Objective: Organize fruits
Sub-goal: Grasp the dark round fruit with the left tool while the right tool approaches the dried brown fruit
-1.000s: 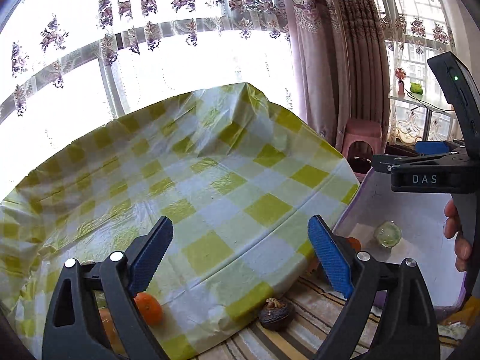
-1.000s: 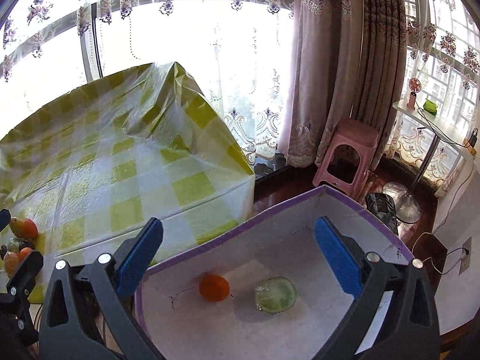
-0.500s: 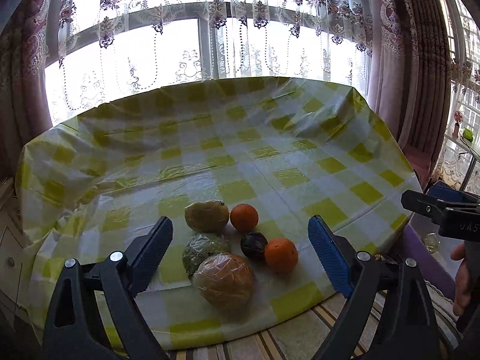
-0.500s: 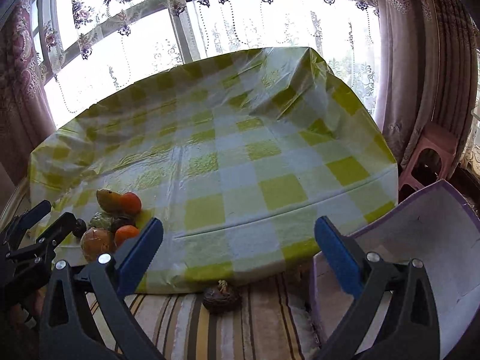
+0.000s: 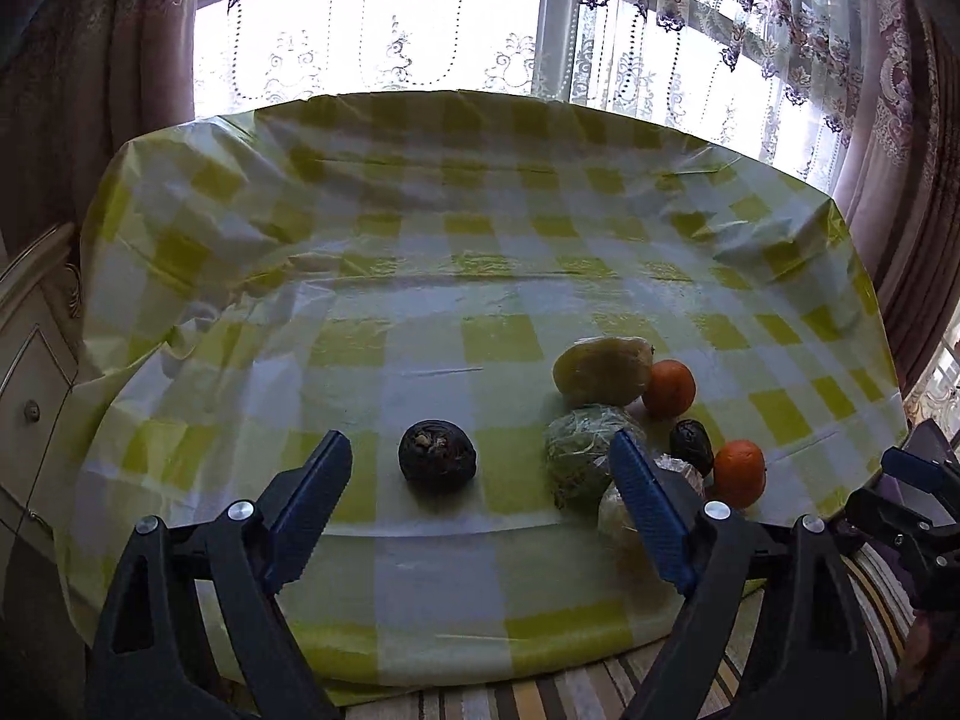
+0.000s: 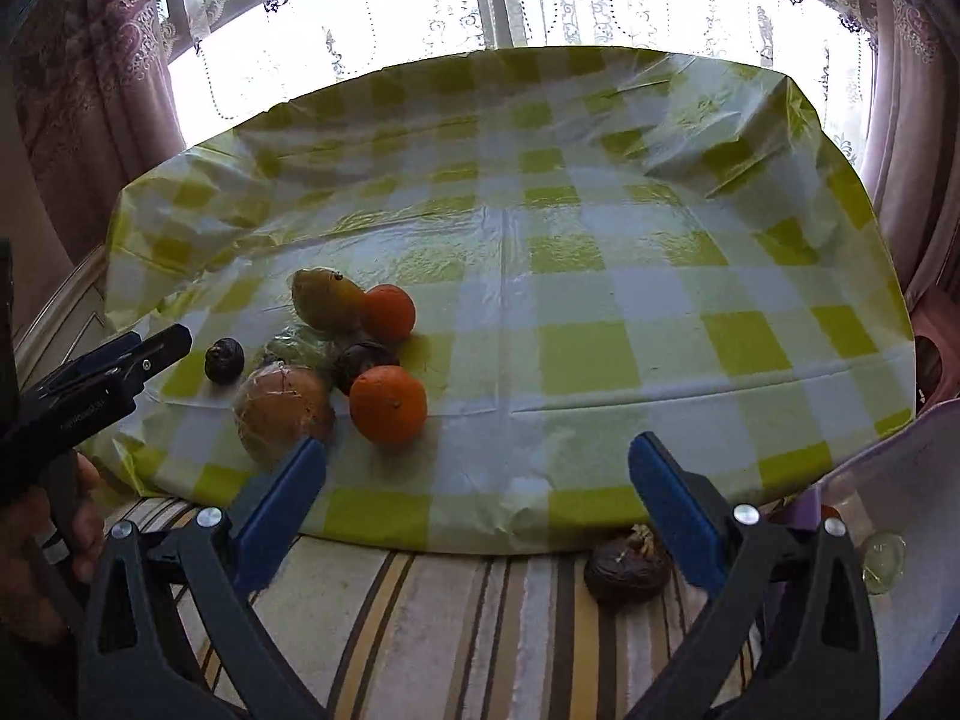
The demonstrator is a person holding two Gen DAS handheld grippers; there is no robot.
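Several fruits lie on a yellow-checked tablecloth (image 5: 492, 276): a dark round fruit (image 5: 437, 452) alone, a wrapped yellow fruit (image 5: 602, 370), two oranges (image 5: 669, 388) (image 5: 739, 473), a wrapped green fruit (image 5: 579, 461), a small dark fruit (image 5: 691, 445) and a wrapped brown fruit (image 6: 282, 412). My left gripper (image 5: 480, 498) is open, just short of the lone dark fruit. My right gripper (image 6: 477, 498) is open and empty at the table's front edge, right of the near orange (image 6: 388, 404).
A dark fruit (image 6: 626, 565) lies on the striped floor mat (image 6: 456, 618) below the table edge. A white, purple-rimmed bin (image 6: 900, 480) at the right holds a pale green fruit (image 6: 883, 553). Curtains and windows stand behind; a cabinet (image 5: 30, 360) is at left.
Both grippers swung left, away from the bin and toward the fruit pile. The left one now faces the lone dark fruit. Both stayed open.
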